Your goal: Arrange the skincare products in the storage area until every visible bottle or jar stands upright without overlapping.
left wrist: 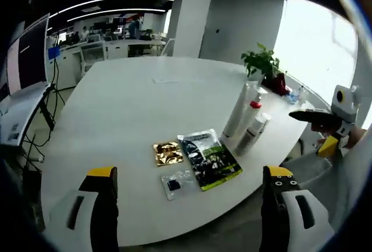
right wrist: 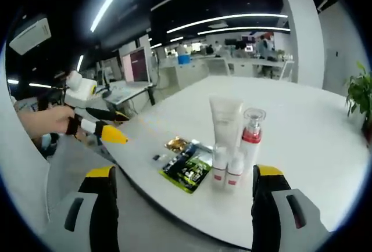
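Skincare products stand clustered near one edge of the large white oval table (left wrist: 133,107): a tall white squeeze tube (right wrist: 225,121) set on its cap, a clear pump bottle with a red collar (right wrist: 251,133), and two small white bottles with red bands (right wrist: 226,168) just in front of them, all upright in the right gripper view and packed closely, some apparently touching. Beside them, toward the table edge, lie a flat dark green and black sachet (left wrist: 209,159), a crinkled gold foil packet (left wrist: 168,153) and a small clear packet with a dark square inside (left wrist: 176,183). The left tool (left wrist: 189,205) hangs off the table edge with its yellow-tipped jaws spread wide and nothing between them; the right tool (right wrist: 183,200) is likewise spread and empty, short of the bottles. My judgement is that the main risk lies in the tight cluster: reaching in for one bottle with wide jaws could knock a neighbour, and the tall tube on its narrow cap looks easiest to topple. The small bottles also sit close to the edge, so a nudge outward might send one off the table.
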Motion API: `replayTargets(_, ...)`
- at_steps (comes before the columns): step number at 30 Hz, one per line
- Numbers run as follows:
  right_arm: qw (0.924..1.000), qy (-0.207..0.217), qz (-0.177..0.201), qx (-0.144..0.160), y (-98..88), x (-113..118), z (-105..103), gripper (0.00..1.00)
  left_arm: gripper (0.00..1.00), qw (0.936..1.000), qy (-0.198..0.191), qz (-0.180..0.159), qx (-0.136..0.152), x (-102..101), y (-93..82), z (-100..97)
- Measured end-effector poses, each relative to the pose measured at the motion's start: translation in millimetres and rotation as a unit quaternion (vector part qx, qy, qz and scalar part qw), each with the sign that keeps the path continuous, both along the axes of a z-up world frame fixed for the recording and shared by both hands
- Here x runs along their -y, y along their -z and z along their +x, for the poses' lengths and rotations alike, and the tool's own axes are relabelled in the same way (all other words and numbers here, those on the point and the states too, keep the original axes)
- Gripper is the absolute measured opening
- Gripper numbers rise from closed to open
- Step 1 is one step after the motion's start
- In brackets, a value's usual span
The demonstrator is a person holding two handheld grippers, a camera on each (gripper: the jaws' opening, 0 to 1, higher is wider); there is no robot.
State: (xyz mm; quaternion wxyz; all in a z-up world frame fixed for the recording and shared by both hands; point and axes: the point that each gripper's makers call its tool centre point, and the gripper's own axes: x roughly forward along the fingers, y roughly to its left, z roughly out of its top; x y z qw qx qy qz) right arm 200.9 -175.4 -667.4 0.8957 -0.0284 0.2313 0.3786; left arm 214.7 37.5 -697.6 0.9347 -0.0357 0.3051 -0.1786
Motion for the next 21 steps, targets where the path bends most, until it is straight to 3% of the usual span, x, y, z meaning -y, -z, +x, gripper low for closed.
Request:
replayTargets(3, 1.0, -0.001, 0.0, 0.0, 0.1, -0.3, -0.1, 0.96, 0.99, 1.0, 0.006, -0.005, 0.004, 5.2, 0.5, -6.3)
replayTargets(6, 1.0, -0.003, -0.001, -0.001, 0.5, -0.7, -0.5, 0.96, 0.99, 0.9995, 0.012, 0.005, 0.027, 6.4, -7.3, -0.8)
replayTargets(21, 0.9998, -0.016, -0.007, -0.002, 2.3, -3.7, -3.9, 0.95, 0.95, 0.9997, 0.011, 0.002, 0.02, 5.5, -4.2, -2.5)
